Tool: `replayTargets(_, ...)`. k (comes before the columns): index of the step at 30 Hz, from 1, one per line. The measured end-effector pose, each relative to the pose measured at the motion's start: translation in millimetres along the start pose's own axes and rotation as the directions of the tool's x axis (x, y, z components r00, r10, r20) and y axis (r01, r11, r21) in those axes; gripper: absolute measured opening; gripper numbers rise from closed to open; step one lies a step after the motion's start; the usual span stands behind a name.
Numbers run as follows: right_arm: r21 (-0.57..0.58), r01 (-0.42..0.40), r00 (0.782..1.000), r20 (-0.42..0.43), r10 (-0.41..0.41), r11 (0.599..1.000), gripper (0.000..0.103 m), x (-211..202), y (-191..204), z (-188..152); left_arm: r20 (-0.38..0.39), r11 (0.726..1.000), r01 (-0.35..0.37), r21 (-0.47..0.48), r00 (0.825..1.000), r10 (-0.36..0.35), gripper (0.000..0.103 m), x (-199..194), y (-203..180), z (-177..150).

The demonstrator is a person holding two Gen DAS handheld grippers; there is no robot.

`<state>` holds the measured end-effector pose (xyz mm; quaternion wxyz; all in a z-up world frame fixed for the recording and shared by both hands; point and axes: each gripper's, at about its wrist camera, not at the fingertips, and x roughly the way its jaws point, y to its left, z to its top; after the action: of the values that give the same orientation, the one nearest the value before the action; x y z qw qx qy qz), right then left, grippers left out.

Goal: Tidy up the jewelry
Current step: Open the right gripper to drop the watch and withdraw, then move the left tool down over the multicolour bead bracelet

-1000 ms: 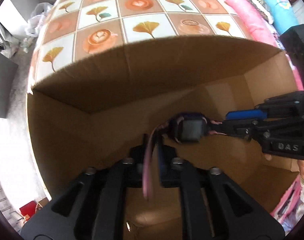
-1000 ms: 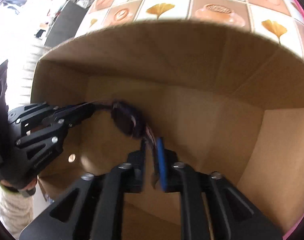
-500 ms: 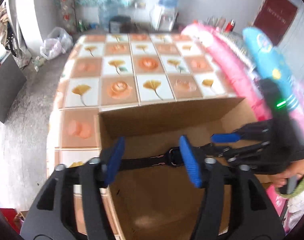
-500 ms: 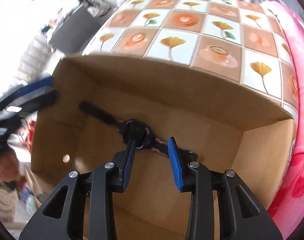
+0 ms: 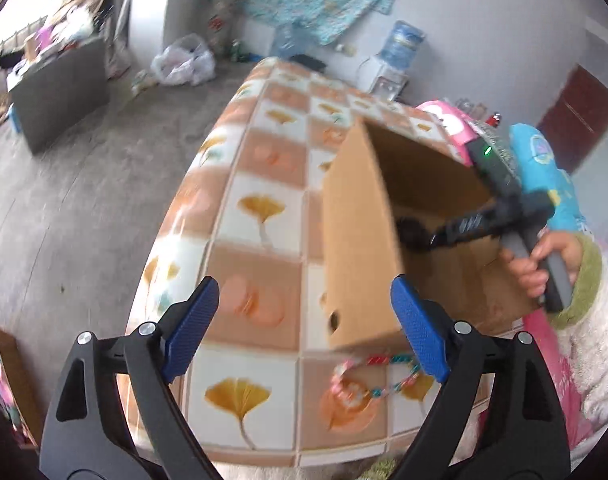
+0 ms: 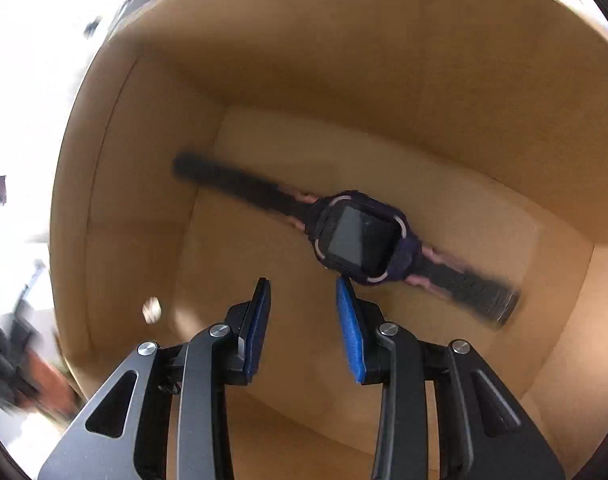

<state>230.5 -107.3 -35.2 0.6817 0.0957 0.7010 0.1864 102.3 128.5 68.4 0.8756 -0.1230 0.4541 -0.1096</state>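
Note:
A dark purple and pink watch [image 6: 360,240] lies flat on the floor of the cardboard box [image 6: 151,128]. My right gripper [image 6: 304,292] is open and empty inside the box, just short of the watch. In the left wrist view the box [image 5: 356,240] stands on the tiled tablecloth and the right gripper's body [image 5: 484,220] reaches into it. My left gripper [image 5: 304,300] is wide open and empty, outside the box at its near left side. A colourful beaded bracelet [image 5: 380,376] with a pink charm lies on the cloth in front of the box.
The table [image 5: 259,216] has a ginkgo-leaf and coffee-cup tile cloth. Pink and blue bedding [image 5: 544,168] lies to the right. A grey floor, a plastic bag [image 5: 183,64] and a water dispenser [image 5: 396,52] are beyond the table.
Both grippers let go of the watch, which now lies on the box floor. My left gripper pulled back out of the box and opened wide. My right gripper stays inside, open.

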Motion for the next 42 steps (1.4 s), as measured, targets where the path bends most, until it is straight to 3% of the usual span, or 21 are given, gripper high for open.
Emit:
replayTargets(2, 0.110, -0.005, 0.998, 0.062, -0.002, 0.994, 0.034, -8.1, -17.3, 2.0, -0.019, 0.999, -0.031, -0.031, 0.999, 0.030, 0.084, 4.5, 14.7, -15.6)
replayTargets(6, 0.223, -0.079, 0.994, 0.091, 0.060, 0.972, 0.034, -17.9, -36.8, -2.5, -0.023, 0.996, -0.050, -0.068, 0.999, 0.049, 0.084, 5.2, 33.9, -38.3)
replayTargets(10, 0.202, -0.185, 0.981, 0.093, 0.169, 0.962, 0.034, -23.6, -21.8, -7.9, -0.030, 0.995, -0.089, -0.051, 0.996, 0.088, 0.084, 14.4, 40.0, -47.4)
replayTargets(13, 0.186, -0.248, 0.968, 0.085, 0.236, 0.951, 0.034, -19.3, -7.7, -4.0, -0.056, 0.995, -0.081, -0.053, 0.995, 0.078, 0.084, 26.7, 42.2, -50.9)
replayTargets(16, 0.248, -0.301, 0.953, 0.047, 0.299, 0.921, 0.036, 0.7, -8.5, 3.9, -0.080, 0.997, -0.069, -0.034, 0.995, 0.066, 0.084, 35.9, 34.9, -55.0)
replayTargets(18, 0.311, -0.298, 0.953, 0.055, 0.297, 0.902, 0.036, 10.2, -19.6, 9.5, -0.082, 0.997, -0.071, -0.013, 0.994, 0.069, 0.084, 35.4, 28.5, -59.1)
replayTargets(19, 0.336, -0.303, 0.952, 0.080, 0.294, 0.892, 0.036, 10.6, -26.1, 11.6, -0.082, 0.998, -0.070, 0.000, 0.994, 0.070, 0.084, 36.5, 25.0, -61.9)
replayTargets(24, 0.408, -0.418, 0.907, 0.233, 0.350, 0.812, 0.036, -8.8, -52.6, 8.1, -0.103, 0.996, -0.083, 0.030, 0.991, 0.086, 0.084, 42.3, 17.0, -75.2)
replayTargets(27, 0.385, -0.435, 0.897, 0.257, 0.359, 0.814, 0.036, -28.3, -49.9, -2.5, -0.101, 0.993, -0.099, 0.062, 0.989, 0.104, 0.084, 42.2, 12.7, -81.7)
replayTargets(31, 0.264, -0.445, 0.877, 0.320, 0.357, 0.856, 0.038, -82.2, -30.2, -34.1, -0.093, 0.991, -0.089, 0.095, 0.991, 0.098, 0.084, 35.3, 5.8, -88.4)
replayTargets(34, 0.118, -0.408, 0.859, 0.385, 0.337, 0.905, 0.050, -126.7, -6.3, -75.2, -0.074, 0.990, -0.069, 0.119, 0.994, 0.078, 0.086, 27.8, -0.1, -95.0)
replayTargets(36, 0.031, -0.346, 0.853, 0.427, 0.300, 0.938, 0.054, -148.7, 10.3, -106.2, -0.070, 0.988, -0.064, 0.138, 0.995, 0.074, 0.088, 26.1, -3.9, -99.5)
replayTargets(37, -0.007, -0.293, 0.851, 0.453, 0.264, 0.956, 0.061, -157.0, 16.6, -124.8, -0.072, 0.987, -0.065, 0.150, 0.994, 0.077, 0.088, 26.9, -6.3, -101.5)
replayTargets(38, -0.018, -0.243, 0.853, 0.473, 0.222, 0.970, 0.066, -161.0, 15.5, -143.7, -0.076, 0.984, -0.066, 0.165, 0.994, 0.080, 0.088, 29.0, -9.4, -104.3)
replayTargets(40, -0.024, -0.068, 0.860, 0.506, 0.071, 0.997, 0.072, -157.6, 23.4, -178.5, -0.090, 0.980, -0.072, 0.186, 0.992, 0.090, 0.088, 34.0, -14.2, -108.0)
replayTargets(42, 0.009, 0.098, 0.861, 0.501, -0.089, 0.995, 0.076, -141.5, 31.9, -195.9, -0.099, 0.974, -0.085, 0.210, 0.989, 0.108, 0.088, 39.1, -18.5, -111.0)
